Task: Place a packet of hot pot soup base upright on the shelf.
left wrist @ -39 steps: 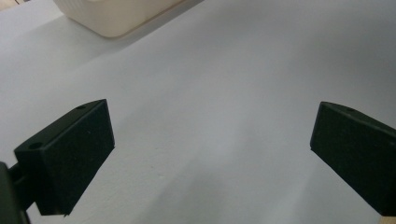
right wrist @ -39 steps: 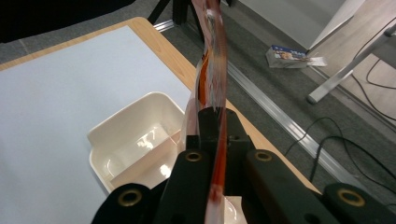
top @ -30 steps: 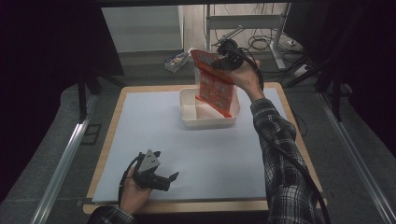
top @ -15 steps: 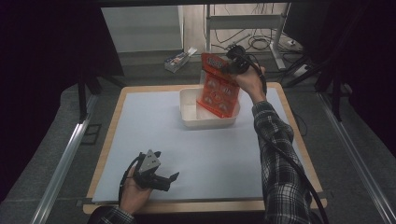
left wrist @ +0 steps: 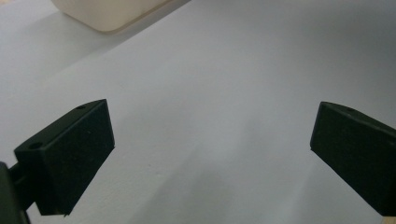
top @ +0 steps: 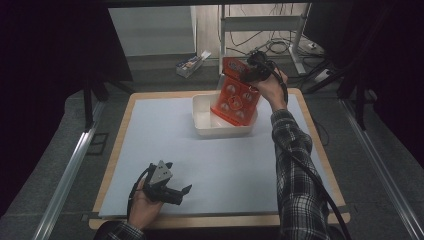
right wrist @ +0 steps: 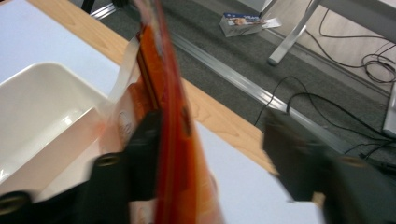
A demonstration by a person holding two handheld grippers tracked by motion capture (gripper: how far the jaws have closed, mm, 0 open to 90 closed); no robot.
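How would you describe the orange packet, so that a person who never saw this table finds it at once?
Start at the pale sheet that covers the wooden table, then go to the white tub near its far edge. The orange packet stands tilted, its lower end inside that tub, with the right claw at its top. It is the one brightly coloured thing there, marked with pale round spots.

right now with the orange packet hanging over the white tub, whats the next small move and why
Probably draw the right gripper clear, up and back. In the right gripper view its jaws stand apart, with the orange packet against only one of them, and the packet's lower end already sits inside the white tub. The left gripper rests open near the table's front edge.
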